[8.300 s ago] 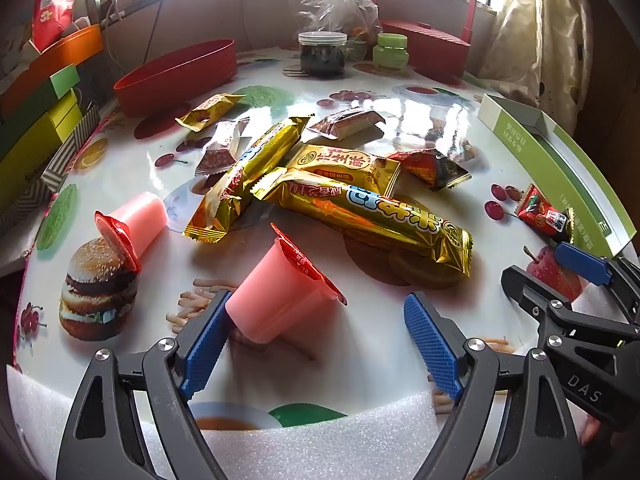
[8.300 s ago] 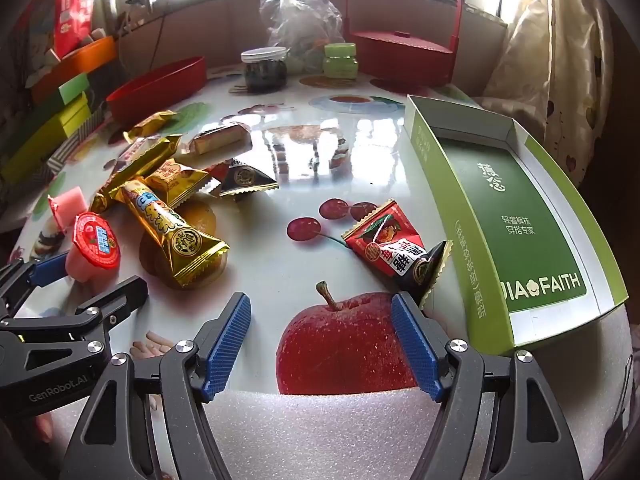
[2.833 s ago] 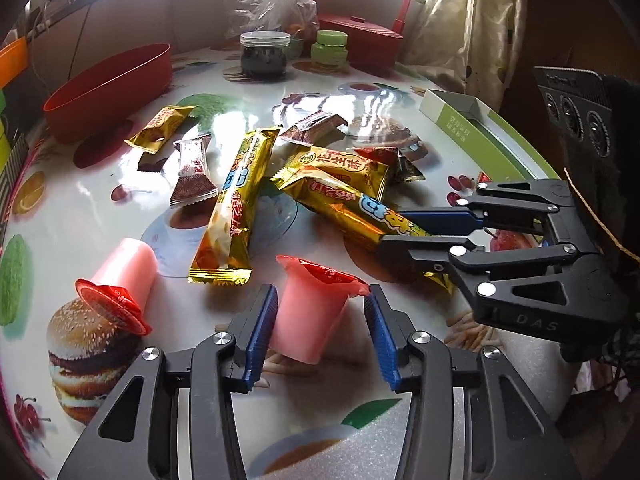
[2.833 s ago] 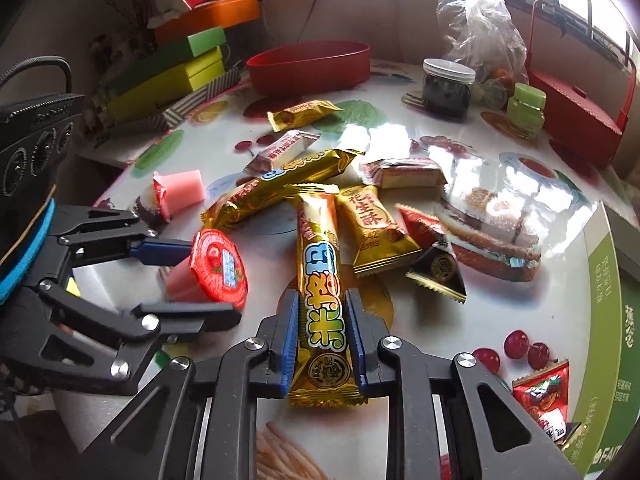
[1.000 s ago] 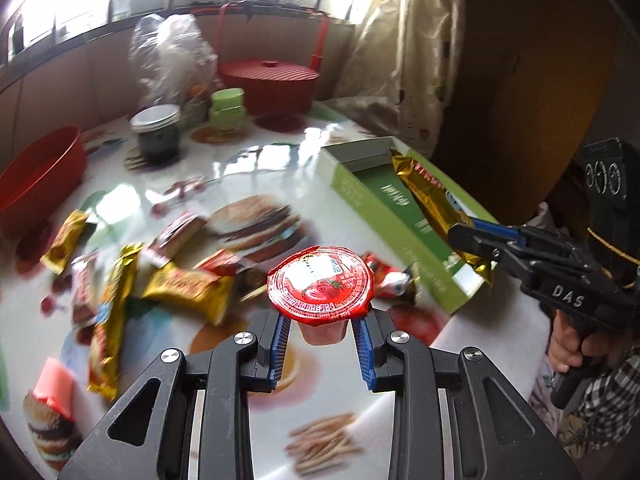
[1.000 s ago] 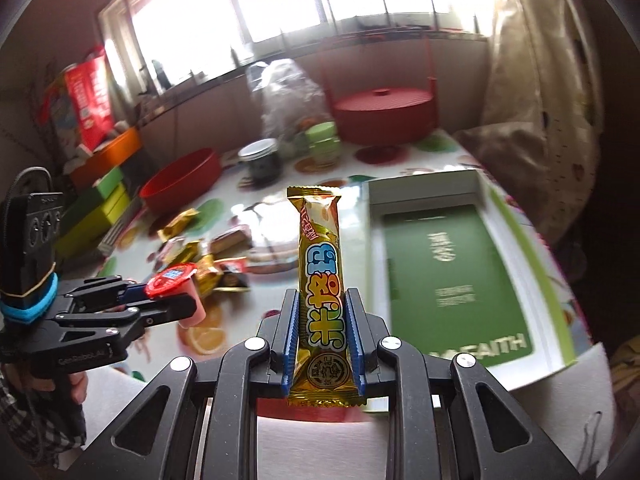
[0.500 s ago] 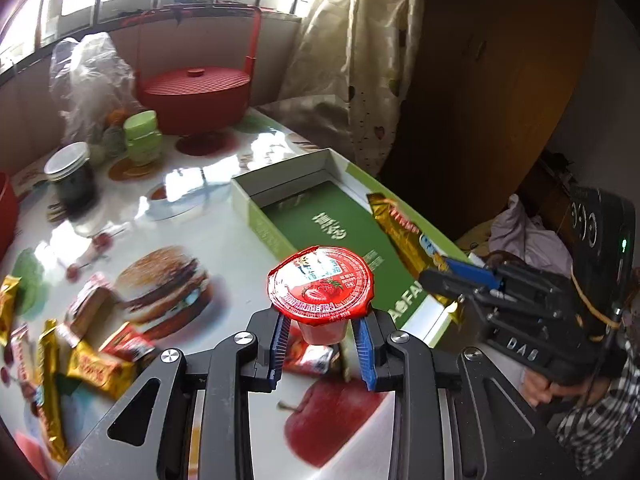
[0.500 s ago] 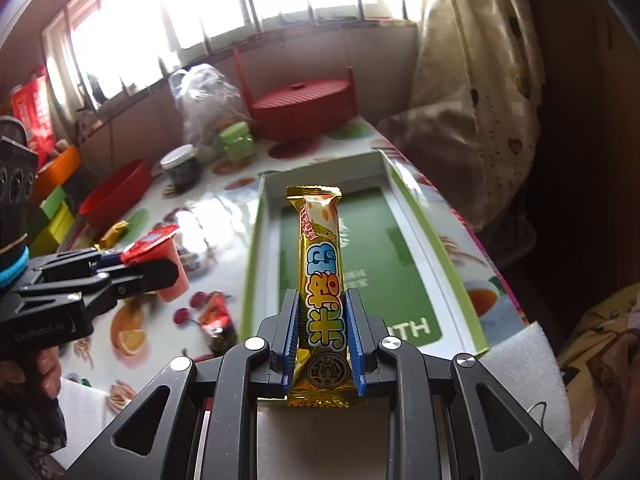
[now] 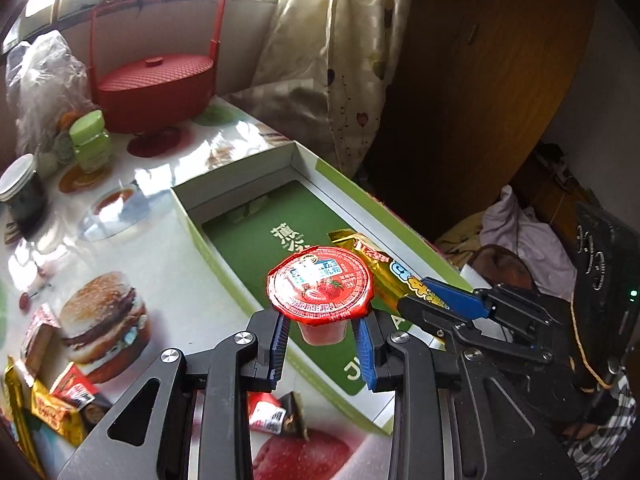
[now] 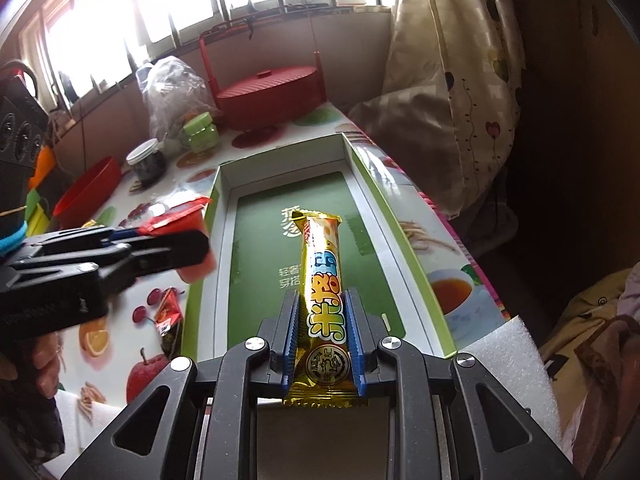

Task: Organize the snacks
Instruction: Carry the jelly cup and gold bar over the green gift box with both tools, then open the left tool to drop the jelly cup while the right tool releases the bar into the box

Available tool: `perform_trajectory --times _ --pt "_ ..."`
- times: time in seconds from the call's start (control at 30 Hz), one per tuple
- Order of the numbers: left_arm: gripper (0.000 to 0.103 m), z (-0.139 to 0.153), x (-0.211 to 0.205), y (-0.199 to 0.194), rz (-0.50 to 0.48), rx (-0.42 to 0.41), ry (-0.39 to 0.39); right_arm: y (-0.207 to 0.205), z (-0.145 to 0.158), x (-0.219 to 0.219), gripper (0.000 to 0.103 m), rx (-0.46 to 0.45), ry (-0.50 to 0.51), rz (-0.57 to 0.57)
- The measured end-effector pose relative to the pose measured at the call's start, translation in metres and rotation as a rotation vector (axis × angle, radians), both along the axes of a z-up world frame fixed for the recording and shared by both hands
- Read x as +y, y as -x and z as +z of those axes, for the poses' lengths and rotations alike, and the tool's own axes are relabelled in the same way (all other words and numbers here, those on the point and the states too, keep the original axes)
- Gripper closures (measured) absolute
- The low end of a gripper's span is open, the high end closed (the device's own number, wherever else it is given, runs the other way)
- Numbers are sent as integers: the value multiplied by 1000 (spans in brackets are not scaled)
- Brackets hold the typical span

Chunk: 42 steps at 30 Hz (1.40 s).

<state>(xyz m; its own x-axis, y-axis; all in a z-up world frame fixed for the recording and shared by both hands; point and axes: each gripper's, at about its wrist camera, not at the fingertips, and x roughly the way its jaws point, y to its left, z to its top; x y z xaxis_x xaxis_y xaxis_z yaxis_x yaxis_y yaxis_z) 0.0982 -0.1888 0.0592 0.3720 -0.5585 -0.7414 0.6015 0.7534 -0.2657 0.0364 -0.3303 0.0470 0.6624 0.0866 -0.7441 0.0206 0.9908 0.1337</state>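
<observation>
Over the green box [image 10: 304, 216], empty inside, the right gripper [image 10: 323, 336] is clamped on the gold snack bar [image 10: 322, 280]; at nine o'clock the left gripper [image 9: 322, 334] pinches the red-lidded jelly cup [image 9: 320, 286]; nothing is placed yet; loose snacks [image 9: 60, 396] remain on the desk [image 9: 160, 264]; seconds earlier both snacks lay among them.

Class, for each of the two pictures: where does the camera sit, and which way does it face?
Left wrist: sits behind the left gripper, facing down at its jelly cup over the green box; right gripper beside it.
Right wrist: sits behind the right gripper, facing down along its gold snack bar above the box.
Shared: box, red basket.
</observation>
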Motion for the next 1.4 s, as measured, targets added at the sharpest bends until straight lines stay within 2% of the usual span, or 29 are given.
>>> perform_trajectory --times 0.3,0.77,0.97,1.4 --pt "72 -14 -15 -8 -5 25 -36 -10 -5 0 82 6 36 -7" --pt "72 -27 -23 -12 -5 59 -62 -12 -10 -2 81 12 28 -8" --pt "64 -23 -22 -11 -10 50 -50 -11 -7 -3 71 5 34 -8" --pt "64 -7 -7 2 1 27 -16 -2 3 0 57 -16 65 -37"
